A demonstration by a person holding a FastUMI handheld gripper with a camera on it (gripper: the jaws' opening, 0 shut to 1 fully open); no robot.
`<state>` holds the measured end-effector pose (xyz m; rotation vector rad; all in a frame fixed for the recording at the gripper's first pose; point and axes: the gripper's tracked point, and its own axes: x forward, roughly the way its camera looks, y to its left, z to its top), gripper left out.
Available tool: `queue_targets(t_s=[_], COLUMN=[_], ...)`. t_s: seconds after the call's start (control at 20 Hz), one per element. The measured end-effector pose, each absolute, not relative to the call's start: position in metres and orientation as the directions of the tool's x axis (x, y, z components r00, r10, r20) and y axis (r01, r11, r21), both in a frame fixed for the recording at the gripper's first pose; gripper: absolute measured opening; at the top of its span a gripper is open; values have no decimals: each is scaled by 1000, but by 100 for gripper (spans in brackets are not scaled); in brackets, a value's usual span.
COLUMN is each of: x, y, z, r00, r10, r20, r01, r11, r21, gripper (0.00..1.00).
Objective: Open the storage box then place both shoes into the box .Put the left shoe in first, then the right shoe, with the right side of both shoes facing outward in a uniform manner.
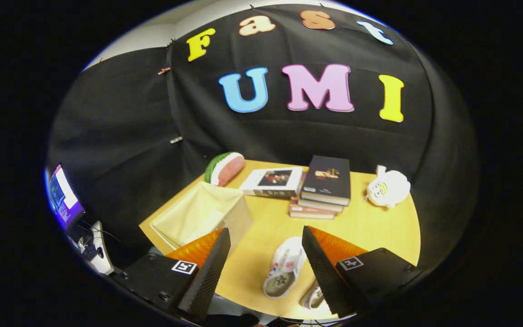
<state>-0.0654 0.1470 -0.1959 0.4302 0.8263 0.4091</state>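
Note:
A pale yellow storage box (200, 213) sits on the wooden table (375, 222), just ahead of the left finger (207, 268); whether its lid is open I cannot tell. One white shoe (285, 268) lies on the table between the fingers, close to the right finger (323, 272). A second white shoe (313, 297) lies beside it, partly hidden behind the right finger. My gripper (266, 236) hangs above the table, open, with nothing held between its fingers.
Beyond the fingers, a stack of books (323, 188) and a single white-covered book (273, 181) lie mid-table. A watermelon-slice plush (224, 168) lies behind the box. A white plush toy (387, 187) sits at the far right. A lit screen (64, 195) stands off the table's left.

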Motion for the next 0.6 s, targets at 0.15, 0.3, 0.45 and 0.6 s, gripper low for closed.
queue_targets(t_s=[0.15,0.3,0.45,0.6], x=[-101,-133,-147,-149], y=[139,142,156,161], z=[-247,-295,-323,-358], r00=[547,462,399,358], r10=[481,476,490,448], r20=[-685,-748,-775,-819], r01=[-161,-194,-241,-276], r11=[864,877,871,889], r21=[477,439,427,366], gripper=[96,96,94,92])
